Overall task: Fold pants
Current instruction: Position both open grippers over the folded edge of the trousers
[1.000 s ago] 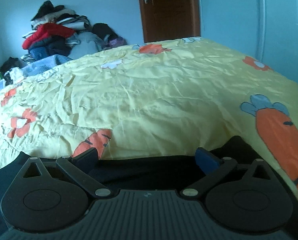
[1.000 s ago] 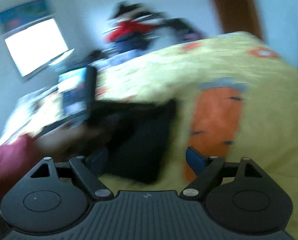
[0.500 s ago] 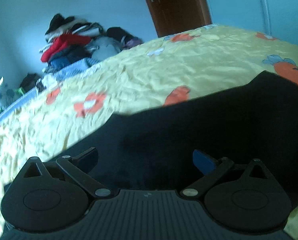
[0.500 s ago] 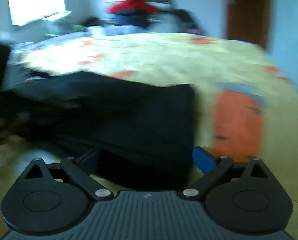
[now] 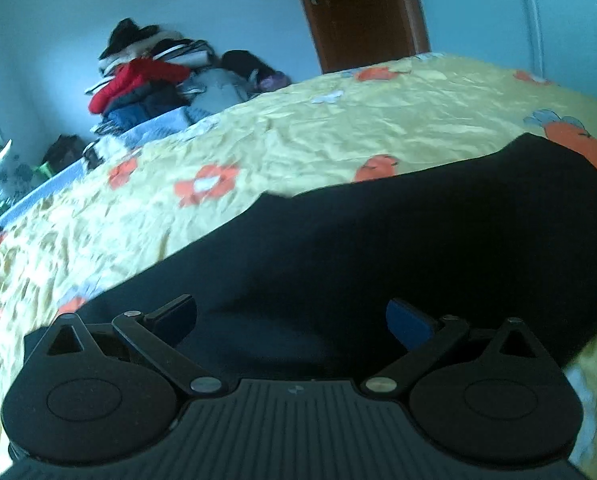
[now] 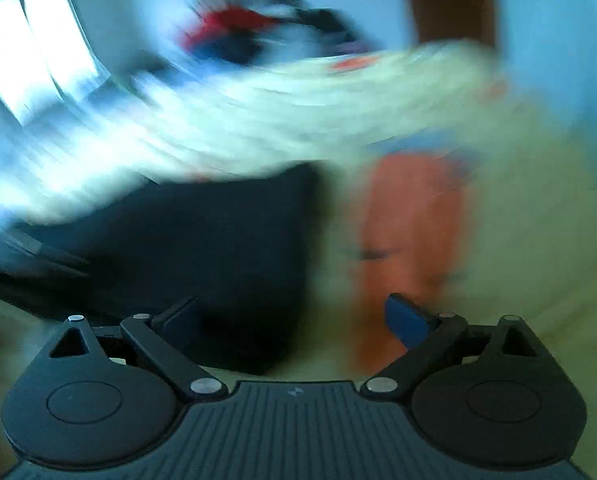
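Dark navy pants lie flat on a yellow bedsheet with orange carrot and flower prints. My left gripper is open and empty, low over the pants. In the right wrist view, which is heavily blurred, the pants show as a dark block at the left centre. My right gripper is open and empty, above the pants' right edge beside an orange carrot print.
A pile of clothes is heaped at the far side of the bed by the wall. A brown door stands behind the bed. A bright window is at the left.
My left gripper has moved back over the pants, so they now fill its lower view. My right gripper keeps swinging fast and its view has tilted; the pants' right edge stays below it.
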A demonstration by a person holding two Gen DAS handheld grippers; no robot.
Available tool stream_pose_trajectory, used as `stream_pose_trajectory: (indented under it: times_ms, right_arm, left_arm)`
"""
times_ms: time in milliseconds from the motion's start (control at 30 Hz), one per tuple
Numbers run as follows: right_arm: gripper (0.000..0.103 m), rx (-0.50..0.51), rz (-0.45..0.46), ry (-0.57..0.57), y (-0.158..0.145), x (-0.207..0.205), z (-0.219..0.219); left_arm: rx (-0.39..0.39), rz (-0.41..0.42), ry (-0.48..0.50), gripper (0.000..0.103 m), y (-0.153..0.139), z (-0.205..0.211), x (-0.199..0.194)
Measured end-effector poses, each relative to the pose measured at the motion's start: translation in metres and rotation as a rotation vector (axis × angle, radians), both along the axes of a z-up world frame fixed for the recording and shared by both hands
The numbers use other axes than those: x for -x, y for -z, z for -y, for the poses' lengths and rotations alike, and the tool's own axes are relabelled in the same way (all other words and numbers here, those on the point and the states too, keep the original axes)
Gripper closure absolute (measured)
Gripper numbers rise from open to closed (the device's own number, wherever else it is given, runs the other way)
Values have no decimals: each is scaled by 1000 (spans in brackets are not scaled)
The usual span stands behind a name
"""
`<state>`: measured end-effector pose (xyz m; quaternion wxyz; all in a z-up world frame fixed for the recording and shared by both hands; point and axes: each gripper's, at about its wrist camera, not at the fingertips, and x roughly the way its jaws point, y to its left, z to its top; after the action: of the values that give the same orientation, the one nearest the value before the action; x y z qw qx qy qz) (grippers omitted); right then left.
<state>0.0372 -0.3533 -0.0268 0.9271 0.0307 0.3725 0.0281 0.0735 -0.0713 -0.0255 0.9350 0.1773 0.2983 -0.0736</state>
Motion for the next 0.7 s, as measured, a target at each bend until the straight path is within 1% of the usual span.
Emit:
stream_pose_trajectory:
  times_ms: [33,67,100,133,167,200,233,267,300,333,400,433,467,500,533,567,600,667,700]
  right_arm:
    - [3,107,26,36,-7,2,-12]
    - [3,123,88,7,-20,7,-24]
    - [3,63,133,-48,-28,11,-31]
    - [4,-45,173,-121,-37,13,-39]
    - [3,-162,186,-196,-41,10,-48]
    - [3,-248,181,-249,-41,5,-57]
    - [2,-329,163,-292,-37,-4,-70]
    - [1,-373,131,-301,-31,-14,-81]
    - [1,-393,95,-291,-26,-21,-88]
    - [1,-399,30,-262,-17,-35,-99]
    - [0,-369,-69,-209,-1,-54,-114]
    - [0,-316,-15,-207,-1,-53,-121]
    - [0,-266,5,-210,1,-53,-127]
    - [0,-214,-4,-209,2,-54,-134]
    - [0,-166,2,-207,3,-53,-140]
    - [0,-133,0,-201,2,-49,-146]
    - [0,-105,-9,-190,1,-50,-151]
    - [0,-74,-18,-159,-1,-45,-158]
    - [0,-65,-6,-151,-1,-44,-160]
  left_arm:
    - [23,-1,-12,0,-2,-8,3]
    - [53,-2,-23,0,-5,-16,5]
    - [81,-3,-44,0,-9,-26,7]
    - [93,0,-67,0,-11,-33,7]
    - [99,5,-97,0,-13,-41,7]
    - [100,11,-127,0,-15,-50,7]
    - [98,16,-156,0,-16,-58,6]
    - [96,17,-191,0,-17,-67,4]
    - [97,11,-232,0,-16,-80,2]
    - [102,3,-259,0,-16,-90,0]
    - [124,-48,-310,0,-8,-113,-7]
    - [138,-85,-319,0,-2,-123,-11]
    - [187,-95,-318,0,3,-133,-12]
    - [233,-75,-320,0,4,-140,-8]
    - [248,-57,-317,0,4,-142,-4]
    - [232,-44,-314,0,5,-139,-3]
    - [198,-23,-306,0,7,-133,-1]
    - [158,28,-294,1,11,-124,4]
    - [137,47,-286,1,11,-120,7]
